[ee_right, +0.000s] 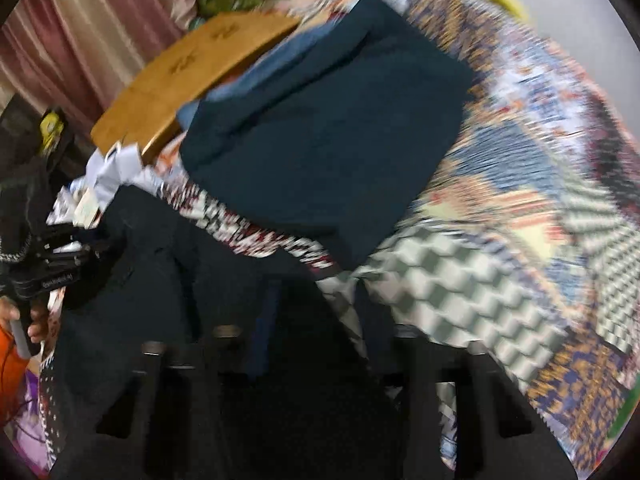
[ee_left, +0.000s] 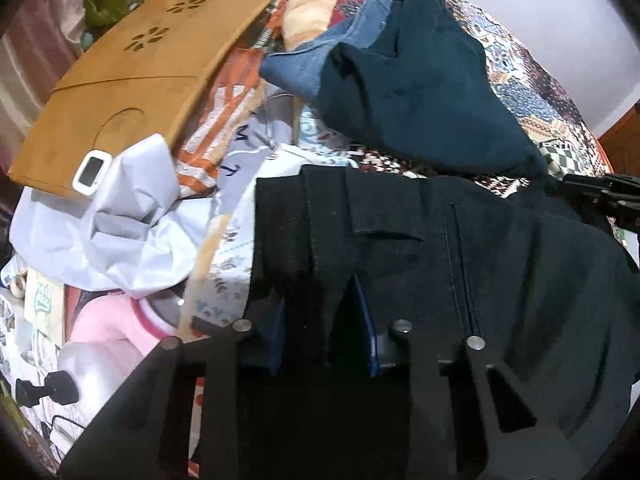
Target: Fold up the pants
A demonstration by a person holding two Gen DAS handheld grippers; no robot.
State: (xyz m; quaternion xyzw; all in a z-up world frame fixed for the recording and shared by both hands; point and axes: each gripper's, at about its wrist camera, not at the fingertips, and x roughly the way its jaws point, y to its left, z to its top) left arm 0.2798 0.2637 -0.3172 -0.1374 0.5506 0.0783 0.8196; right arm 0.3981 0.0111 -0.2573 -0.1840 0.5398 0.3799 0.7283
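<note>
1. The black pants (ee_left: 460, 248) lie spread on the patterned quilt (ee_left: 532, 92), directly ahead of the left gripper (ee_left: 320, 320) and reaching under its fingers.
2. The left gripper has the waistband edge of the pants between its fingers; the fingers sit close together with black cloth bunched between them, so it appears clamped on the pants.
3. In the left wrist view a stitched seam and a pocket flap of the pants show just right of the fingers.
4. The right gripper (ee_left: 608, 196) shows at the far right edge of that view, at the opposite side of the pants.
5. From the right wrist view, which is blurred, the pants (ee_right: 160, 280) fill the lower left and run under the right gripper (ee_right: 316, 332); dark cloth covers the gap between its fingers, and I cannot tell how far they are apart or whether they grip.
6. The left gripper (ee_right: 52, 264) shows at the left edge of that view, touching the pants.
7. A dark teal garment (ee_left: 420, 92) lies on the quilt beyond the pants, with blue jeans (ee_left: 316, 64) behind it.
8. A wooden tray (ee_left: 132, 84) and white cloth (ee_left: 132, 220) lie to the left.
</note>
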